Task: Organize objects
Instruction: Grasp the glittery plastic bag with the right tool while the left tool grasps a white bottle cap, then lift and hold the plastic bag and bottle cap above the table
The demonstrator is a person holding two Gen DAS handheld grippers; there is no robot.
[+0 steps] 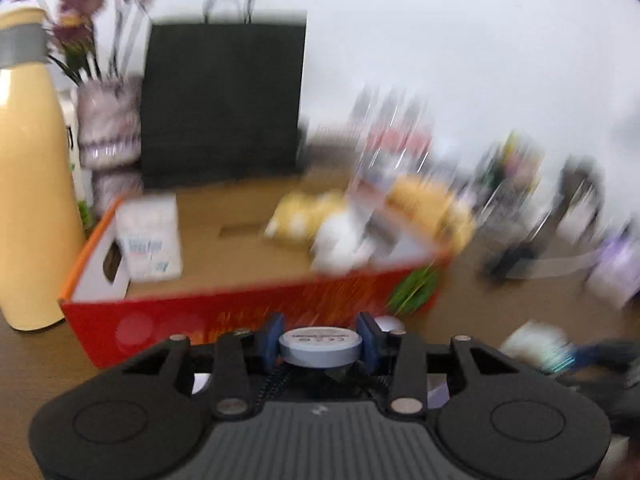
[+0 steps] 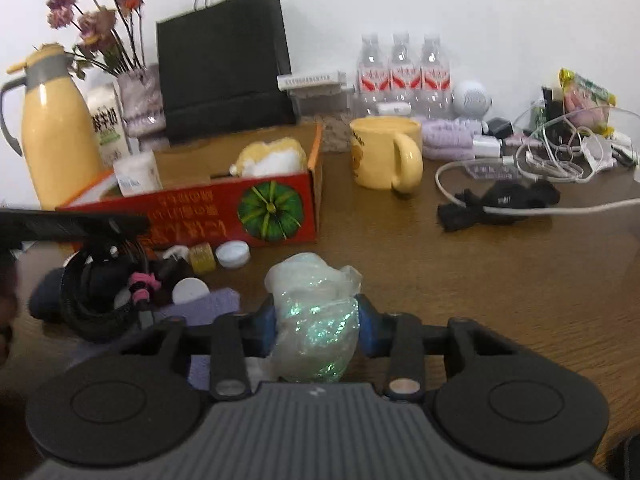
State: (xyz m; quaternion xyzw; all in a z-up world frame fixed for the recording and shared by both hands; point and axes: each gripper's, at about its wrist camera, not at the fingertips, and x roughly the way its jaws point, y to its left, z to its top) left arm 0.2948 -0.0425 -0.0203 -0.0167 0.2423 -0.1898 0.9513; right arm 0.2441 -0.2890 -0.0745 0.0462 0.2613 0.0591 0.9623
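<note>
A: How much has been put away?

B: A plush toy (image 2: 272,158) and a white packet (image 2: 136,176) are seen inside the red box (image 2: 192,210), left of centre.

A: And the jaws?

B: A round tin (image 1: 320,346) is pinched by the left gripper (image 1: 320,340), a crinkled plastic bag (image 2: 316,312) by the right gripper (image 2: 316,320). Caps, cables and a mug (image 2: 384,152) are left on the table (image 2: 500,280).

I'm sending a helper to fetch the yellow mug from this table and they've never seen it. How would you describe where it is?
Find the red cardboard box with the green pumpkin picture, in front of the black paper bag. The yellow mug stands on the wooden table just right of that box, in front of three water bottles. Unlike the taller yellow thermos jug left of the box, it is squat and open-topped.
</note>
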